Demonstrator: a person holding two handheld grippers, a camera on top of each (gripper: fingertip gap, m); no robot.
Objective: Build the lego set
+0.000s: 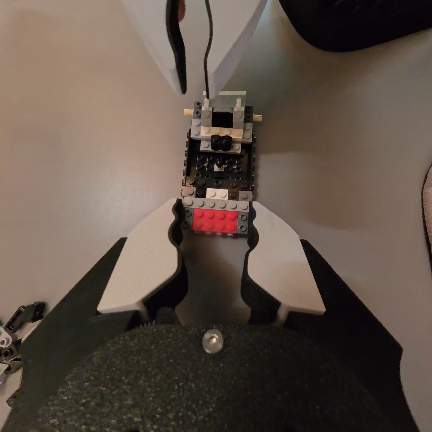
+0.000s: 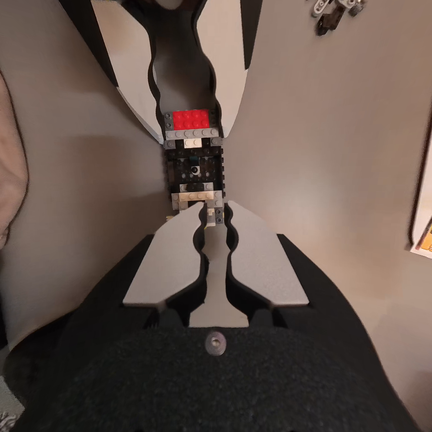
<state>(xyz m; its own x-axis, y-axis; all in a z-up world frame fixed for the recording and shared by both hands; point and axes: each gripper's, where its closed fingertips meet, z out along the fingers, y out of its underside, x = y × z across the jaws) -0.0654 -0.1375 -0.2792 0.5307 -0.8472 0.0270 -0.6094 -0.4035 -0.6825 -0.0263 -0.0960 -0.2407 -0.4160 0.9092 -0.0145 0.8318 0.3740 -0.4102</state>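
Observation:
A long lego model (image 1: 218, 163) of black, grey and white bricks, with a red brick (image 1: 215, 222) at one end, lies over the grey table. My left gripper (image 1: 216, 219) is shut on the red-brick end, one finger on each side. The right gripper's white fingers (image 1: 163, 58) meet at the model's far end. In the right wrist view, my right gripper (image 2: 214, 207) is nearly closed on a small grey part (image 2: 211, 218) at the near end of the model (image 2: 194, 168). The left gripper (image 2: 191, 121) holds the red brick (image 2: 190, 121) end beyond.
Loose black and grey lego parts lie at the lower left (image 1: 9, 339), also seen at the top right of the right wrist view (image 2: 336, 14). A booklet or box (image 2: 424, 222) sits at the right edge. A dark object (image 1: 350, 23) is at the back right. Tip to tip, the grippers are about 7 cm apart.

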